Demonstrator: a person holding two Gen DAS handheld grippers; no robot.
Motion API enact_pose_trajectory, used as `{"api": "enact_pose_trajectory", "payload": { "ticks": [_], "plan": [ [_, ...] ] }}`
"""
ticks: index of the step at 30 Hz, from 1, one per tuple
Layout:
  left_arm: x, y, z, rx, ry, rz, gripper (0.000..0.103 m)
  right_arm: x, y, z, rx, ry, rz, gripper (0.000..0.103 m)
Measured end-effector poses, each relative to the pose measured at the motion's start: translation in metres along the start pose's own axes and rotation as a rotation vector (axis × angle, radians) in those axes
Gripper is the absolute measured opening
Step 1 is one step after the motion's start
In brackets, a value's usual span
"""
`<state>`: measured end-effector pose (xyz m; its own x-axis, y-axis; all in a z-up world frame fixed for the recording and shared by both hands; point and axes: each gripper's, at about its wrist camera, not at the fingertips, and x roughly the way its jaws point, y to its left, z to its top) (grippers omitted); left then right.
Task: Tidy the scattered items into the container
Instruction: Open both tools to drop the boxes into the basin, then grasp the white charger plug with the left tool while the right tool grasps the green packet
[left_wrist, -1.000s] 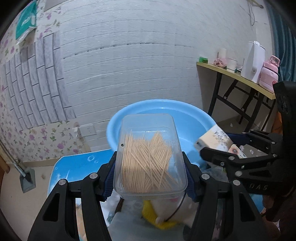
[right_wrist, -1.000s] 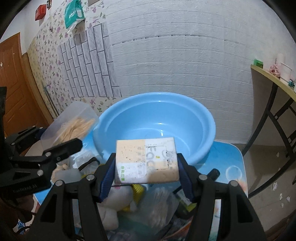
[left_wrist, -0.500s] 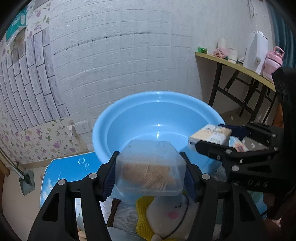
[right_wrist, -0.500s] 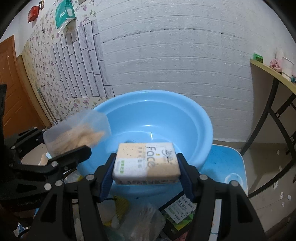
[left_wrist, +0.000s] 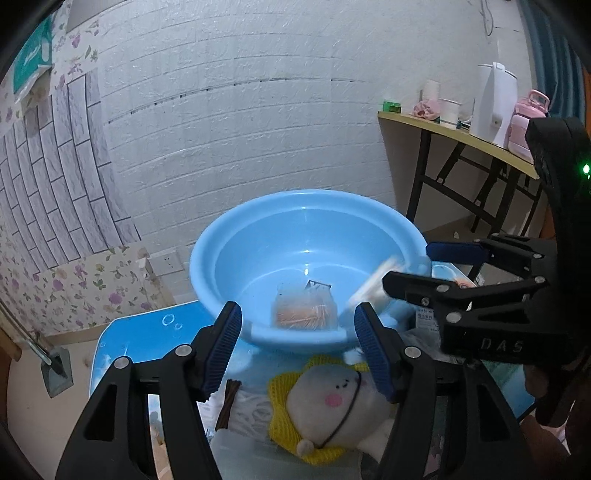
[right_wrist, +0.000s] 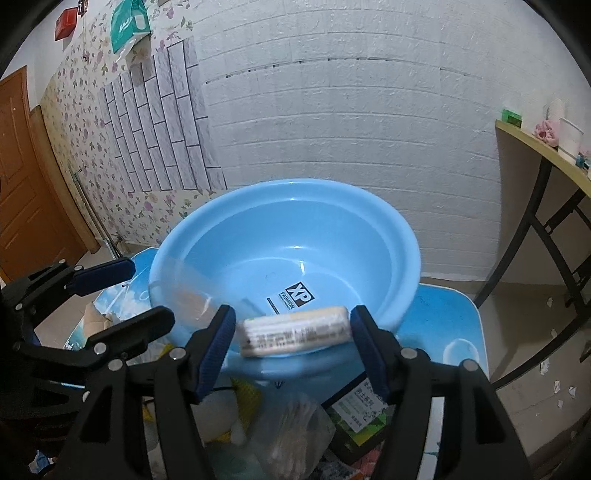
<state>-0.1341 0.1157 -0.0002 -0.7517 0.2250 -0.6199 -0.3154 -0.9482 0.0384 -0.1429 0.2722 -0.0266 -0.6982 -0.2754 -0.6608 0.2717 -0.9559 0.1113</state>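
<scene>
- Landmark: round light-blue plastic basin (right_wrist: 284, 258), standing on a blue printed tabletop (right_wrist: 447, 332) against the white brick-pattern wall.
- Left gripper (left_wrist: 297, 345): jaws spread, nothing between the blue pads; it hovers at the near rim of the basin. The clear plastic box of wooden toothpicks (left_wrist: 304, 308) is free of it, blurred, down inside the basin near the front wall. Whether it has landed or is in mid-fall I cannot tell.
- Right gripper (right_wrist: 291, 343): jaws have just been opening. The cream-coloured rectangular soft pack of facial tissues (right_wrist: 295, 330) sits between the pads, blurred, with a visible gap at the left pad; contact at the right pad cannot be told. Judged released, dropping over the near rim of the basin.
- Remaining on the table, near side of the basin: a white-and-yellow plush toy with a pink cheek and black cord (left_wrist: 332, 402); a crinkled clear plastic bag (right_wrist: 295, 424); a green-and-white printed carton (right_wrist: 364, 402).
- Handling, judged:
  - Toothpick box: light, stiff, smooth-walled, likely slippery; grip across the short sides, keep level so the lid cannot spill.
  - Tissue pack: light, compressible; pinch across the width at mid-length, moderate squeeze.
  - Plush toy: soft, light, not fragile; take the body, not the cord.
  - Bag: limp, slick; gather a fold.
</scene>
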Motion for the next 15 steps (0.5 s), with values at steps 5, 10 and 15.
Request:
{"api": "enact_pose_trajectory", "payload": {
  "ticks": [5, 10, 15],
  "plan": [
    [-0.017, 0.003, -0.011, -0.011, 0.001, 0.01, 0.063, -0.018, 0.002, -0.005, 0.001, -0.019, -0.017, 0.064],
    [-0.035, 0.009, -0.029, -0.02, 0.007, 0.038, 0.067, -0.035, 0.0, -0.019, 0.02, -0.017, -0.042, 0.064],
    [-0.052, 0.016, -0.051, -0.046, 0.023, 0.051, 0.067, -0.054, -0.001, -0.037, 0.048, -0.009, -0.06, 0.065]
  ]
}}
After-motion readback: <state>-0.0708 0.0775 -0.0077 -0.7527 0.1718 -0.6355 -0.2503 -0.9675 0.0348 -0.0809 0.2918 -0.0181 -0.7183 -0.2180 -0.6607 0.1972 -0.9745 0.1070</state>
